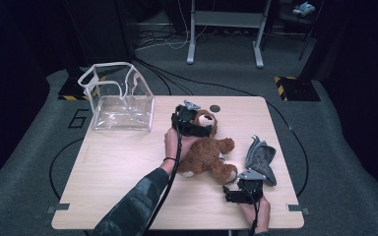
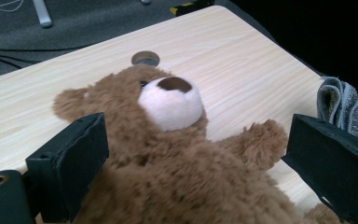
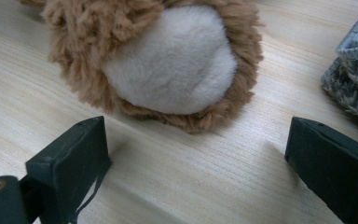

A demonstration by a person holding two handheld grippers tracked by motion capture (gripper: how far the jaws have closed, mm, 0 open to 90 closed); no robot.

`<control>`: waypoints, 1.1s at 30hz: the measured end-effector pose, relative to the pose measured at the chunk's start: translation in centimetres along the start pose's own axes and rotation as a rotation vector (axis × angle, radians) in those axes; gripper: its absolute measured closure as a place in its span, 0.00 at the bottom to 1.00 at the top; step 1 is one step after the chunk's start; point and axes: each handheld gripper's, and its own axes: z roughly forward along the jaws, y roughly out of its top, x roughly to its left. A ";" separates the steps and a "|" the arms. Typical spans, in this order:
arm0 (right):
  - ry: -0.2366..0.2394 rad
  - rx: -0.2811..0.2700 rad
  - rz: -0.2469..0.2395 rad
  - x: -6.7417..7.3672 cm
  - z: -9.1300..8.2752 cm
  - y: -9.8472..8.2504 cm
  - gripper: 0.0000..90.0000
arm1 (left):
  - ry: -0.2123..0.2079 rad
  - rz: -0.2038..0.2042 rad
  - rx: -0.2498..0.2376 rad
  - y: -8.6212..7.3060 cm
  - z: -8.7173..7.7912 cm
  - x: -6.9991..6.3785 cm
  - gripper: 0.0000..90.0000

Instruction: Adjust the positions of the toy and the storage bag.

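Brown plush teddy bear lies at mid-table, right of the clear plastic box. Left gripper straddles its chest, jaws wide, unclamped; right gripper gapes empty near a foot. Recommend closing squarely on the torso before lifting.

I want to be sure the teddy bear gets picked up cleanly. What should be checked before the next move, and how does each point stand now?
1. Left gripper jaws open around the teddy bear: ok, they straddle its chest without pressing.
2. Right gripper open: ok, nothing between its jaws; the bear's white-soled foot lies just ahead.
3. Bear lying free on the table: ok, face up.
4. Grey cloth apart from the bear: ok, beside it near the right gripper.
5. Clear bag standing open: ok, at the table's far left corner.
6. Bag wide enough for the bear: cannot tell.
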 end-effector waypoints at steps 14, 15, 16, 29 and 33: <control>0.002 -0.001 -0.001 0.0 0.0 0.0 0.06 | 0.027 -0.012 0.122 0.1 5.0 -0.7 0.08; 0.001 -0.002 0.000 0.0 0.0 0.0 0.06 | 0.028 -0.014 0.128 0.0 5.2 -0.6 0.08; 0.001 -0.002 0.000 0.0 0.0 0.0 0.06 | 0.030 -0.015 0.140 -0.1 5.4 -0.5 0.08; 0.000 -0.002 -0.001 0.0 0.0 0.0 0.06 | 0.048 -0.041 0.148 -2.2 6.9 0.8 0.07; -0.002 -0.004 -0.003 0.0 0.0 0.0 0.06 | 0.068 -0.032 0.164 -2.6 7.2 0.9 0.06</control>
